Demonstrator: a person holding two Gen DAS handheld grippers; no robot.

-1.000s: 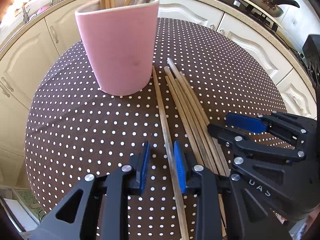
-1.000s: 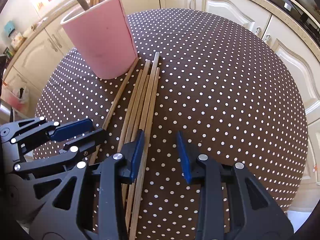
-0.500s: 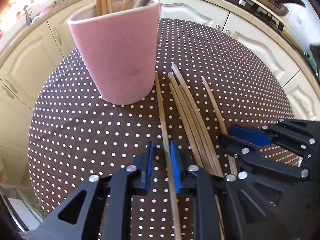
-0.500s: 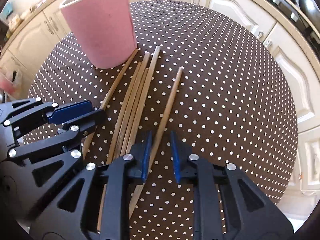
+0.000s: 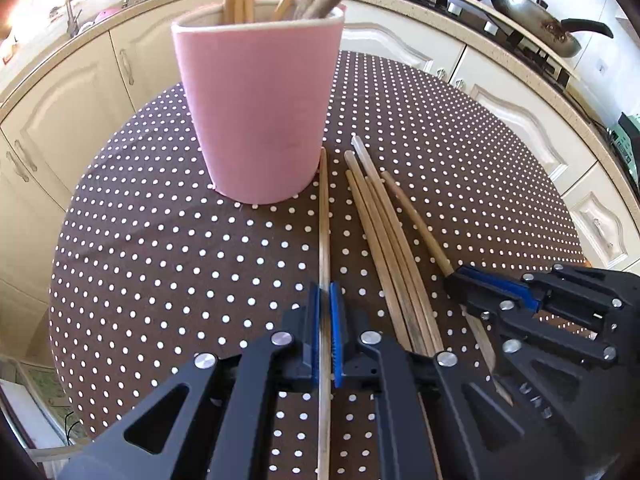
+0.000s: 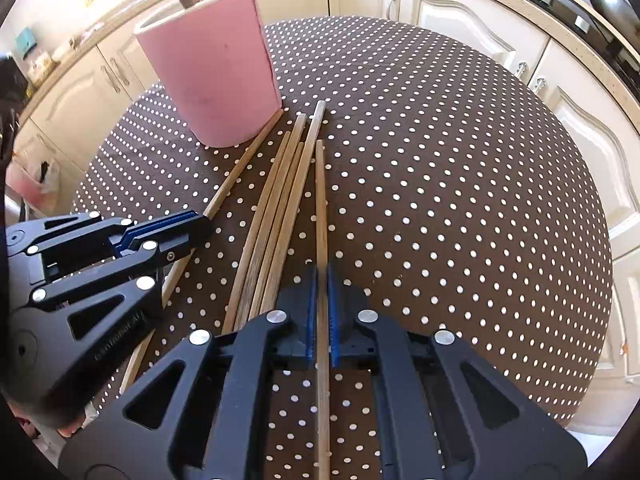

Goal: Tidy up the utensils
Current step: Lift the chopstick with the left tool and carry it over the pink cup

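Note:
A pink cup (image 5: pixel 260 120) holding several wooden chopsticks stands on the dotted round table (image 5: pixel 160 240); it also shows in the right wrist view (image 6: pixel 212 76). My left gripper (image 5: pixel 325 304) is shut on one wooden chopstick (image 5: pixel 324 216) whose far tip lies by the cup's base. My right gripper (image 6: pixel 322 280) is shut on another chopstick (image 6: pixel 320 200). Several loose chopsticks (image 5: pixel 384 232) lie between the two grippers; they also show in the right wrist view (image 6: pixel 276 216). The right gripper shows in the left view (image 5: pixel 492 284), the left gripper in the right view (image 6: pixel 172 224).
Cream kitchen cabinets (image 5: pixel 60 92) and a counter curve round the far side of the table. A pan (image 5: pixel 536 28) sits on the hob at the far right. The table's brown dotted cloth stretches to the right (image 6: pixel 480 200).
Both grippers have closed, each on a chopstick. The right gripper's chopstick has swung from its angled position back alongside the bundle. Both views have moved slightly towards the cup.

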